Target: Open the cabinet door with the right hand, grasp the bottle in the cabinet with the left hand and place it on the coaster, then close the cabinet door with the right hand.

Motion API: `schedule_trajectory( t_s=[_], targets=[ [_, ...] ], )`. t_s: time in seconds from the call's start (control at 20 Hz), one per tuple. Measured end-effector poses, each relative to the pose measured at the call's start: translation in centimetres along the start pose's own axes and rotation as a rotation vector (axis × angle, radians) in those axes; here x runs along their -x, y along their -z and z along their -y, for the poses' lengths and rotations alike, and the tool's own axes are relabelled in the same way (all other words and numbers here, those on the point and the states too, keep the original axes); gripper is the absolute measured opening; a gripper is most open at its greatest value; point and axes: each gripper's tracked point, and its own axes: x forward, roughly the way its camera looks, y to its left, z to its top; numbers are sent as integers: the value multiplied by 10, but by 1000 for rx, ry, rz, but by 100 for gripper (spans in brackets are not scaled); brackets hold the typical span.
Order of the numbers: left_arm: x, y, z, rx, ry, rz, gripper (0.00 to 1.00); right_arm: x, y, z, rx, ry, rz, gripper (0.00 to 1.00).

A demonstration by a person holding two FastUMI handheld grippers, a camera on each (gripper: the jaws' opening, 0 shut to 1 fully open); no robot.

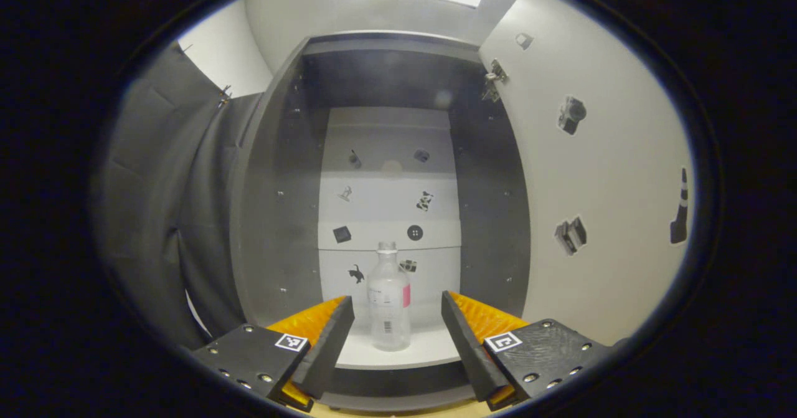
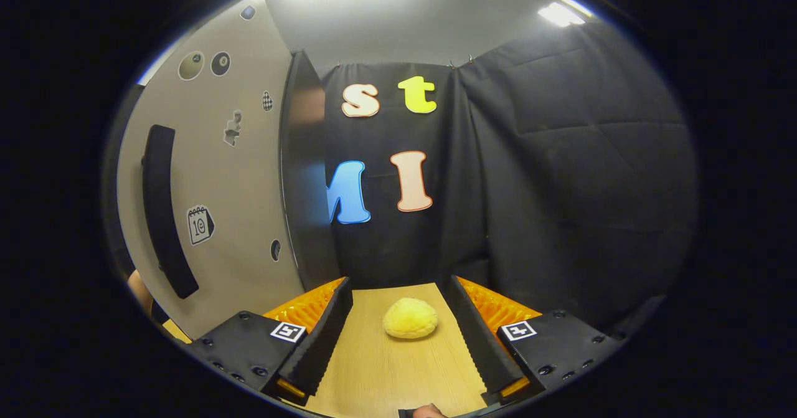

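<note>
The door point(image 1: 598, 175) stands swung open, so the step in hand is the grasp. The left gripper point(image 1: 396, 337) is spread wide, aimed into the cabinet point(image 1: 274, 218), with the bottle point(image 1: 389, 299) upright on the bottom shelf, centred between its fingers but apparently farther in, untouched. Next it must push straight in and close on the bottle's body. The right gripper point(image 2: 398, 337) (wide too, holding nothing) hovers over the table point(image 2: 386, 368) near a yellow lump point(image 2: 410, 318), possibly the coaster.

A staged recording booth: black cloth walls point(image 2: 560, 175), sticker-dotted cabinet point(image 1: 386, 175), wooden tabletop point(image 2: 386, 368).
</note>
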Motion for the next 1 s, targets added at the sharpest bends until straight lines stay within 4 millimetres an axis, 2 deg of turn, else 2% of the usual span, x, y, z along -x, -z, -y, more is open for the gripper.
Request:
schedule_trajectory(
  t_s=[0.25,0.55,0.6,0.8,1.0],
  targets=[
    [-47,38,-6,8,29,-68,89,-5,6,6,-19,77,-27,98],
    [-86,70,-9,-2,34,-106,89,-7,12,1,-44,90,-49,98],
    [-89,73,-10,-3,31,-108,87,-7,12,0,-44,87,-50,98],
    [-99,80,-19,-11,-3,-114,89,-8,13,-1,-22,87,-54,98],
    [-89,76,-17,30,16,-110,74,-8,11,-4,-16,50,-50,98]
  ],
)
